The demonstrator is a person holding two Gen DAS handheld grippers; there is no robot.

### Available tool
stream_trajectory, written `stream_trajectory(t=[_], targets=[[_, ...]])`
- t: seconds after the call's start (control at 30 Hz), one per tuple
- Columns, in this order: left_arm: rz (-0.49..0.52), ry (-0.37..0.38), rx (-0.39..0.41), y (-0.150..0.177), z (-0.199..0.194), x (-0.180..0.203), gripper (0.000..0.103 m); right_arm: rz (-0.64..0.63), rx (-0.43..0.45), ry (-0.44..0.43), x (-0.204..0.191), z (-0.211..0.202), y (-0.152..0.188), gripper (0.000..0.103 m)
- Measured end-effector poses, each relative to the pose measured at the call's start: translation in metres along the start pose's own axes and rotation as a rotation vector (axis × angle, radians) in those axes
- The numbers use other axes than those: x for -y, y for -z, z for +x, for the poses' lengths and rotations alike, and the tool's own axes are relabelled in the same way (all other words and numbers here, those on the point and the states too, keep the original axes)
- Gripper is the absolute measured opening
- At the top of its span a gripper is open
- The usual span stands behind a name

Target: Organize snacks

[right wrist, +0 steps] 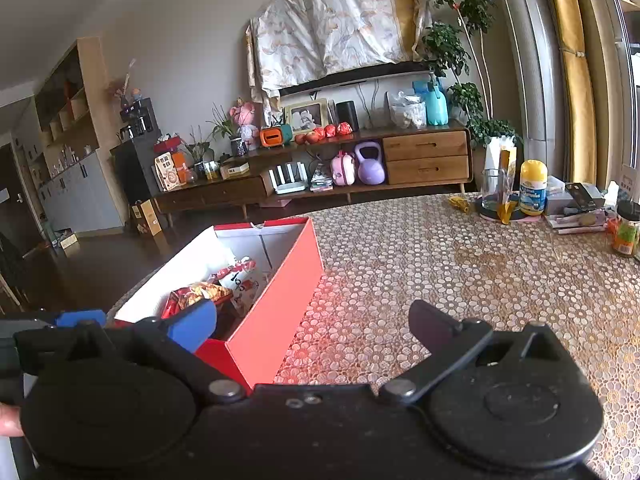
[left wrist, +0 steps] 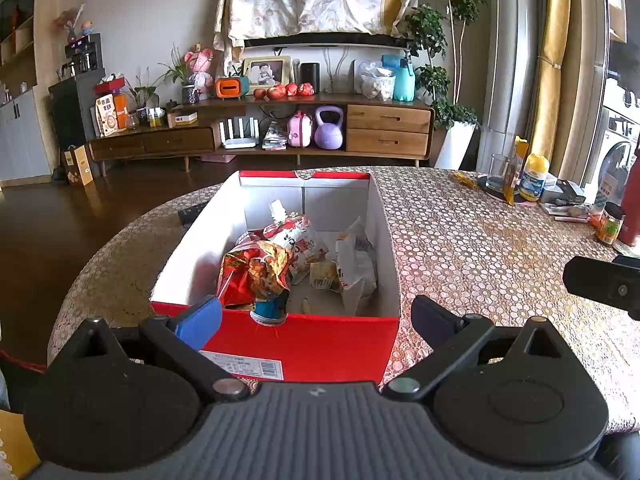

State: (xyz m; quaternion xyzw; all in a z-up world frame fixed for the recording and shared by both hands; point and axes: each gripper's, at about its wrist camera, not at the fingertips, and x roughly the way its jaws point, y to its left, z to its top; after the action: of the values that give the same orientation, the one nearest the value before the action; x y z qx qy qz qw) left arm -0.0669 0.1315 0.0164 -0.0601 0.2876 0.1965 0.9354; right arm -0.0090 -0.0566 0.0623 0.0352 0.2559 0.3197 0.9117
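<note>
- Left gripper (left wrist: 316, 316), low in the frame: fingers wide apart, holding nothing.
- Red box (left wrist: 304, 344), centre frame on the bench (left wrist: 480, 248), already holds the snacks (left wrist: 256, 268); sorting looks nearly done.
- Right gripper (right wrist: 314, 322): fingers wide apart, nothing held.

My left gripper (left wrist: 316, 320) has a ribbed grey housing with a small pale mark at its top centre, flanked by two round black discs. Black link arms pivot on silver rivets; one finger carries a blue pad (left wrist: 200, 326), the other is plain dark. My right gripper (right wrist: 314, 326) is built the same, but its housing is scuffed matt black with two small screws near the middle, and its left finger also wears a blue pad (right wrist: 194, 328).
</note>
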Motion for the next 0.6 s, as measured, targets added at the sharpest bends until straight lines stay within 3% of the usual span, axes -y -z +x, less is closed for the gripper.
stream_trajectory(t=[0.6], targets=[[0.01,-0.004,-0.006,0.0016,0.0025,0.0006,0.102,0.003,-0.011,0.001,0.0007,0.0028,0.004,0.103]])
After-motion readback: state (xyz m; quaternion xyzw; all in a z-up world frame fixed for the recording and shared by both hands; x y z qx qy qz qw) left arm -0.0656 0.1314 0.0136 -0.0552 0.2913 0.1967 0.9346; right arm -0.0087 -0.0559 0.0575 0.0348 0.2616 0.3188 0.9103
